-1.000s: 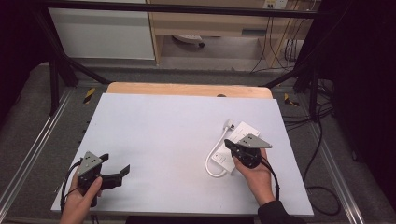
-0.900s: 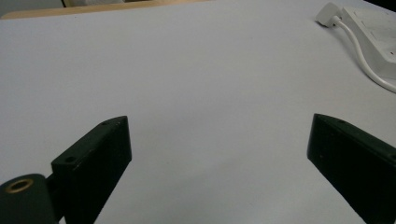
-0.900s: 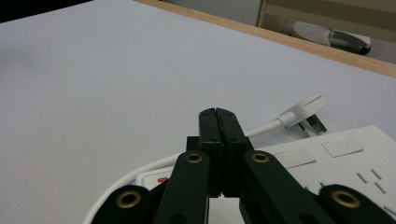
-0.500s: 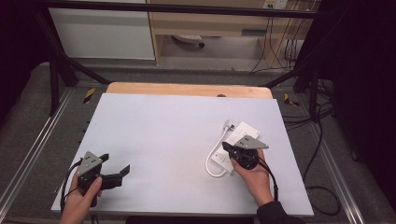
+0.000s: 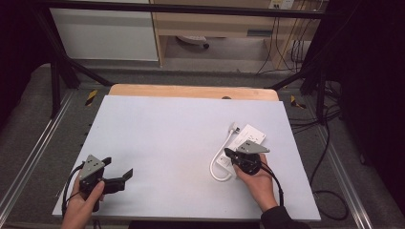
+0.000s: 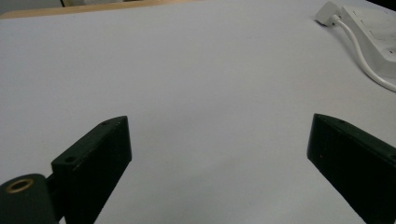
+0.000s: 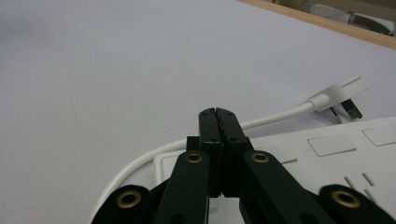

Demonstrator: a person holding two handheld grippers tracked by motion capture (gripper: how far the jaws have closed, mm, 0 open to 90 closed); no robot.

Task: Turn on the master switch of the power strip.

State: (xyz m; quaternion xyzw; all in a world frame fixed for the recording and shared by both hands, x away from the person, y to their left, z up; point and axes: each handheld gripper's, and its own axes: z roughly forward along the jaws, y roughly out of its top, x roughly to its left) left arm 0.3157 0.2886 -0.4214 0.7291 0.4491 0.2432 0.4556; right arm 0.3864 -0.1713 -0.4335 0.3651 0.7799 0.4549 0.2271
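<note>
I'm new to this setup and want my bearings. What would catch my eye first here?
The white power strip with its looped cable lies at the right of the pale table. The right gripper sits over its near end, jaws shut with nothing between them. The left gripper rests at the near left corner, jaws wide open over bare table.

The left tool (image 6: 219,158) holds its two black jaws wide apart over the bare pale bench (image 6: 187,70), with a white power strip (image 6: 373,28) and its cable (image 6: 359,56) at far right.
</note>
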